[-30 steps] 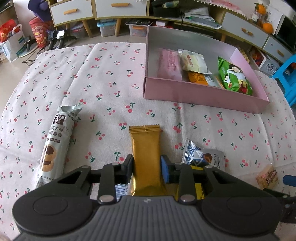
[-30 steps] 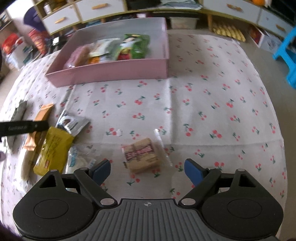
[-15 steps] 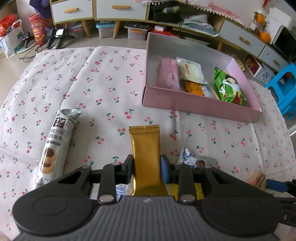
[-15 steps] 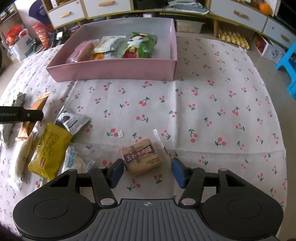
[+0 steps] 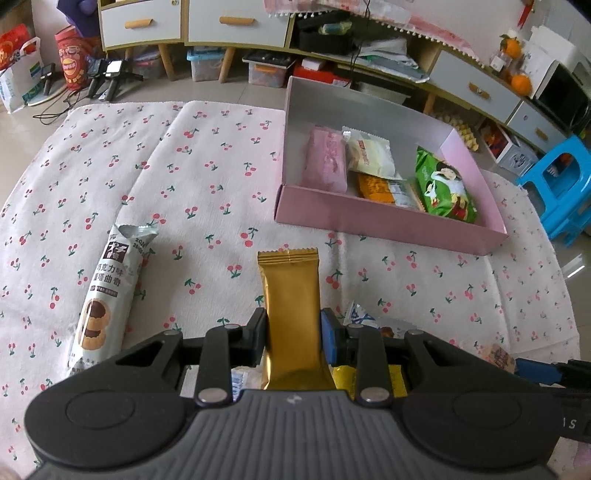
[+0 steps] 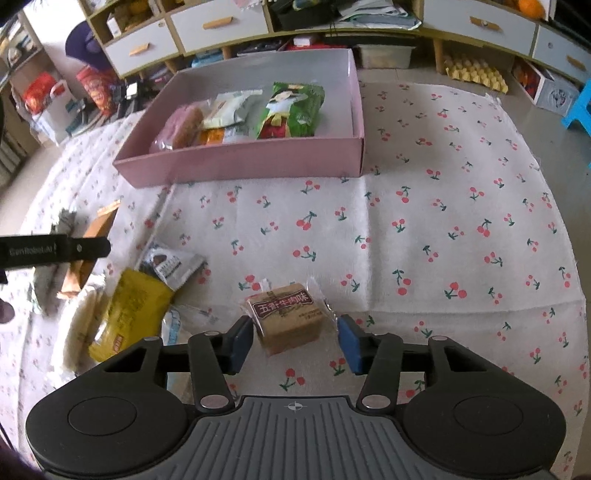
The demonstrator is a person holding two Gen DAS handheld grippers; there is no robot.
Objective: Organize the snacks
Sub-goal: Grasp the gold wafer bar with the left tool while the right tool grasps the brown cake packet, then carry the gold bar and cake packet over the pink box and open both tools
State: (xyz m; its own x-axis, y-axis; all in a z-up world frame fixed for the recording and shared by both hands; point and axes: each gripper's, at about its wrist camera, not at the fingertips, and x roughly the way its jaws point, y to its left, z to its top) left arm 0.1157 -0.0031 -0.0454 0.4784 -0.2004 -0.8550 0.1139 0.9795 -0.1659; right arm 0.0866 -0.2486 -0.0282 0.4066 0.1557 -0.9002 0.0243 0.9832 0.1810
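Observation:
My left gripper point(image 5: 291, 328) is shut on a gold snack packet point(image 5: 290, 288), which stands up between the pads over the cherry-print cloth point(image 5: 207, 177). In the right wrist view, a brown square snack point(image 6: 286, 317) in clear wrap lies on the cloth between the pads of my right gripper point(image 6: 295, 343). Its jaws are closing, with a small gap still showing on each side. The pink box point(image 5: 388, 225), also the pink box point(image 6: 240, 162), sits further back and holds a pink packet, a white one, an orange one and a green bag point(image 6: 291, 110).
A grey chocolate-cookie packet point(image 5: 107, 295) lies left of my left gripper. A yellow packet point(image 6: 129, 314), a dark packet point(image 6: 170, 264) and pale wrappers are piled left of the brown snack. A blue stool point(image 5: 557, 192) and low drawer cabinets point(image 5: 236, 22) stand beyond the cloth.
The right jaws have narrowed from wide apart to close around the brown snack. The left gripper keeps the gold packet and has barely moved.

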